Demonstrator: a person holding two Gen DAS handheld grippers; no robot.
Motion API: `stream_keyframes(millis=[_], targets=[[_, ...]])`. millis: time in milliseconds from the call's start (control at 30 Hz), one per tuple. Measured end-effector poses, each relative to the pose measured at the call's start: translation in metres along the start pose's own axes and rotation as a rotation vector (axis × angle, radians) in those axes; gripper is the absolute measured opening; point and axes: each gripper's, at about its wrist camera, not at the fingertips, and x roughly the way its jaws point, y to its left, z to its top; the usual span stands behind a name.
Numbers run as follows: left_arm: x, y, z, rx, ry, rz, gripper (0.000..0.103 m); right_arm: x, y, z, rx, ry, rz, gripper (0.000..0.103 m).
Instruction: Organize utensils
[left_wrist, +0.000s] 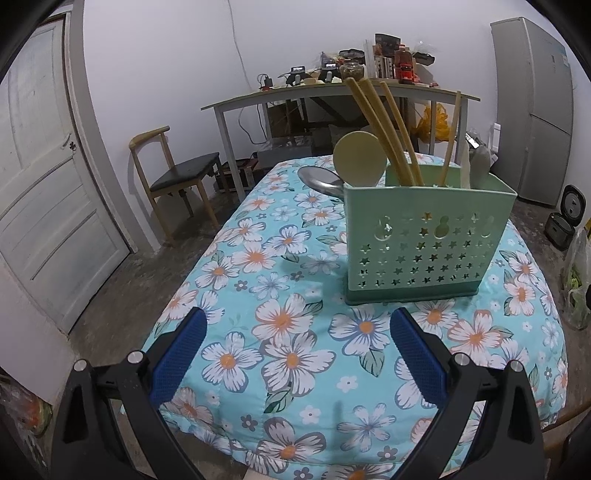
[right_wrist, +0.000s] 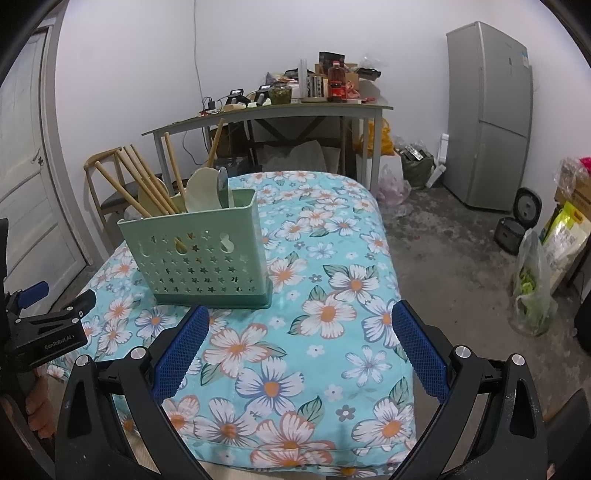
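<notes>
Both tongs (left_wrist: 297, 345) (right_wrist: 301, 341) gape before mint star-pierced caddy (left_wrist: 424, 236) bristling chopsticks (left_wrist: 384, 129).

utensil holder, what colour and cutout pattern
Mint green utensil holder with star-shaped cutouts, clearest in the left wrist view.

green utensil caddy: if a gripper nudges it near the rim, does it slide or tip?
Probably tips before it slides: the green caddy is tall and narrow, and the chopsticks and spoons stick out well above its rim, raising the weight. The quilted floral cloth looks soft and grippy, resisting sliding. Thin perforated plastic suggests it is light, so push low.
</notes>
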Motion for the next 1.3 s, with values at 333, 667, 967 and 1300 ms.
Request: stream_keyframes(millis=[333,667,967,1300], targets=[[0.0,0.002,0.0,-0.012,-0.003,0.006,0.097,-0.004,-0.012,0.001,0.004,-0.01,-0.025,0.095],[0.001,0.003,0.0,-0.013,-0.001,0.011,0.097,-0.004,-0.026,0.002,0.013,-0.009,-0.059,0.095],[0.003,0.003,0.0,-0.016,0.003,0.017,0.097,-0.003,-0.03,0.001,0.02,-0.011,-0.06,0.095],[0.004,0.003,0.0,-0.019,0.006,0.025,0.097,-0.002,-0.03,0.0,0.016,-0.011,-0.052,0.095]])
